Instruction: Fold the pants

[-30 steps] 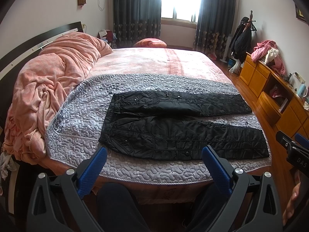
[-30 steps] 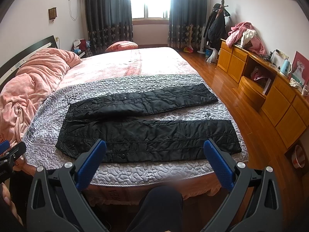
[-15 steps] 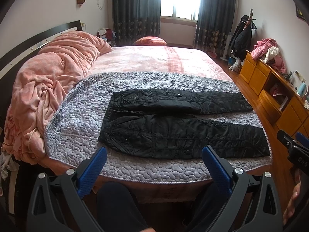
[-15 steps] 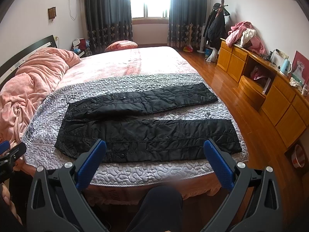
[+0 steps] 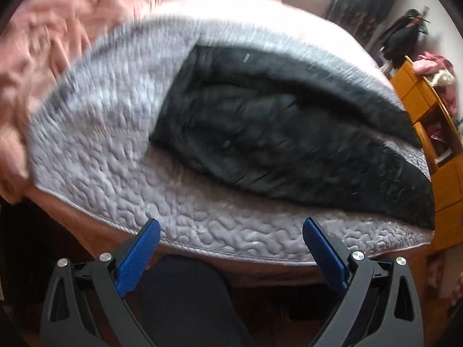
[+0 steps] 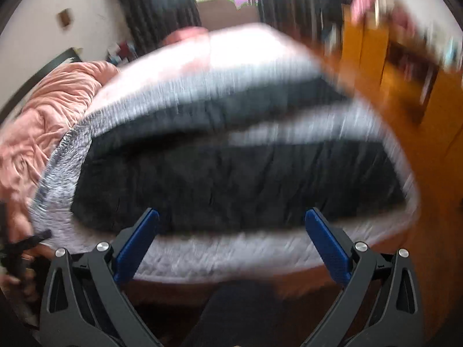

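Black quilted pants [image 5: 260, 133] lie flat on a grey quilted cover [image 5: 110, 133] on the bed, waist to the left, both legs running right. They also show, blurred, in the right wrist view [image 6: 231, 179]. My left gripper [image 5: 230, 254] is open and empty, just short of the bed's near edge, below the waist end. My right gripper [image 6: 231, 243] is open and empty at the near edge, below the front leg. Both views are motion-blurred.
A pink blanket [image 5: 37, 43] is heaped on the left of the bed. Orange wooden cabinets [image 5: 439, 133] stand along the right wall. A dark knee [image 5: 185, 300] shows below the left gripper. The other hand's gripper [image 6: 20, 248] shows at the right view's left edge.
Both grippers have moved quickly forward and down towards the bed; the pants now fill much more of each view. The pants have not moved. Both stay open.
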A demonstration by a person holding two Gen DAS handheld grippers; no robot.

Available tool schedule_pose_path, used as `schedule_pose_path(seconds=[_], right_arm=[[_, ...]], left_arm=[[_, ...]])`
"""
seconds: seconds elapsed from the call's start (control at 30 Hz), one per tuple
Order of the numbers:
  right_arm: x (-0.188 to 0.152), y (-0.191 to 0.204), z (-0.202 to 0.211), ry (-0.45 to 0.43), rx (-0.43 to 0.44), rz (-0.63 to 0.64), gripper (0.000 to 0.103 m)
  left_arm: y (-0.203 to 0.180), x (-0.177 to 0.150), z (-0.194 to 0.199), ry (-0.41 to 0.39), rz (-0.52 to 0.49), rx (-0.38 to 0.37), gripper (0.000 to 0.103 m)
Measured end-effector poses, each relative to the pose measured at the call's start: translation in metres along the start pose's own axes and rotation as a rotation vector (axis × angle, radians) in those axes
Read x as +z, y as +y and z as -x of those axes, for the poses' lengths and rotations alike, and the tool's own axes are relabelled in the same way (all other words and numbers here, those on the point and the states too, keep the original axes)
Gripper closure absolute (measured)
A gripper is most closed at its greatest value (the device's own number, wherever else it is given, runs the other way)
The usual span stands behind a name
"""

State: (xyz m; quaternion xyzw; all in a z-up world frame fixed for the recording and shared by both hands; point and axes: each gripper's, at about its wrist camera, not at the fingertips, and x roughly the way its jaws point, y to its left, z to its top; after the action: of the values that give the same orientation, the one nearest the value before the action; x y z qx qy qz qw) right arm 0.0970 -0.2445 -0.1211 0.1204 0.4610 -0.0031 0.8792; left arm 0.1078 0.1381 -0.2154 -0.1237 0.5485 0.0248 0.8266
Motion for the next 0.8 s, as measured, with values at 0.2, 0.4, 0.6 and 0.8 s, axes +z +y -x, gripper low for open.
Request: schedule_pose_path(seconds=[0.2, 0.4, 0.6, 0.8], right_arm=[[-0.013, -0.040, -0.052, 0.104, 0.069, -0.093, 0.073], [-0.025, -0.050, -0.065, 0.104, 0.036, -0.130, 0.030], [-0.024, -0.067, -0.074, 0.120, 0.067, -0.173, 0.016], [-0.023, -0.149, -0.077, 0.086, 0.158, -0.422, 0.019]], left_arm=[[0.081, 0.029, -0.058, 0.021, 0.288, -0.329, 0.038], [0.118, 0.053, -0.117, 0.098, 0.450, -0.293, 0.050], [0.118, 0.070, -0.143, 0.123, 0.479, -0.260, 0.031], [0.108, 0.087, -0.151, 0.121, 0.440, -0.224, 0.066]])
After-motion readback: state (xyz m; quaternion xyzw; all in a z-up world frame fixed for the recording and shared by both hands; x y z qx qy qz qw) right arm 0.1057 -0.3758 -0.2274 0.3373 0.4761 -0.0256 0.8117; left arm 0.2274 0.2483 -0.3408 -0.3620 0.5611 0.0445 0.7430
